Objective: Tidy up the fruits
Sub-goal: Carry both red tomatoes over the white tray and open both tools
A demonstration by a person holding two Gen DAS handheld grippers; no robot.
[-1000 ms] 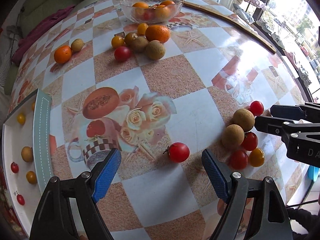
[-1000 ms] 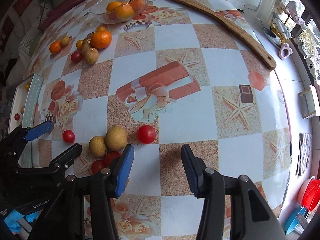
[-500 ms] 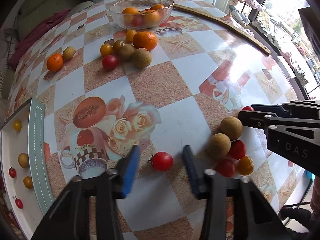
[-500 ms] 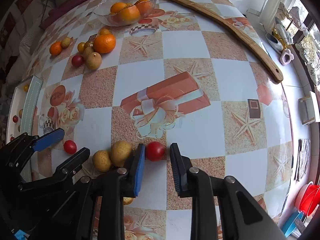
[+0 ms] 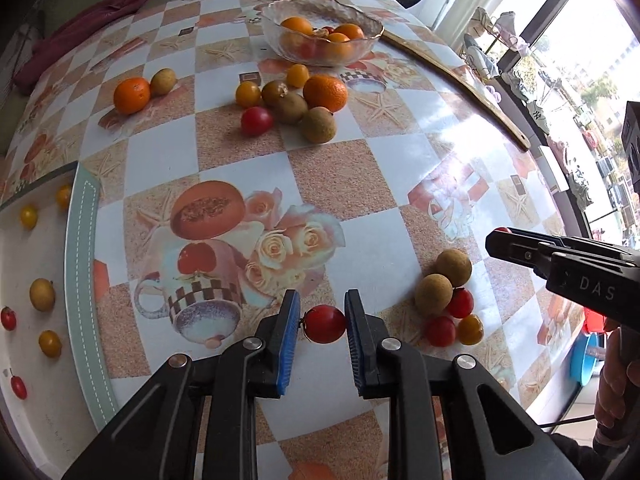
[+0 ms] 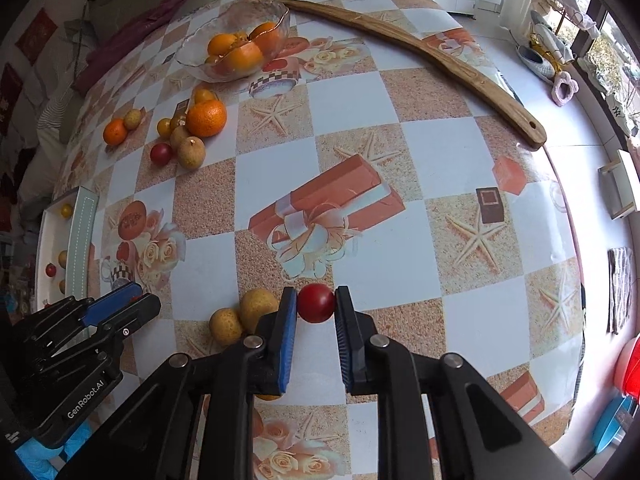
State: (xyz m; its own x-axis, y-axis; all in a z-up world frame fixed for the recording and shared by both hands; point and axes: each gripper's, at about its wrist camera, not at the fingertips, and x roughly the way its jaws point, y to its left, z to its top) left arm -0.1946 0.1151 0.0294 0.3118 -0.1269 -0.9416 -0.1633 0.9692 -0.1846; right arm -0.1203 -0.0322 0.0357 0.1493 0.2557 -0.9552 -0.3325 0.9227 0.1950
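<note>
Left wrist view. Left gripper (image 5: 322, 322): blue pads closed onto a red cherry tomato (image 5: 324, 324), which sits squarely between them, low over the table (image 5: 336, 176). White tray (image 5: 82, 264) at left, holding small tomatoes and longans; nearer this gripper than the other. Near-right cluster (image 5: 444, 296): two longans, red and yellow tomatoes. Far: glass bowl (image 5: 320, 28) with oranges; loose oranges and longans in front of it.

Right wrist view. Right gripper (image 6: 316, 304): pads narrowed onto a second red tomato (image 6: 316, 303), contact on both sides, dead centre between the tips. Two longans (image 6: 244, 314) just left of it. Wooden stick (image 6: 400, 56) far right. Judgement: both fruits gripped; the tray lies leftward, the bowl far ahead.
</note>
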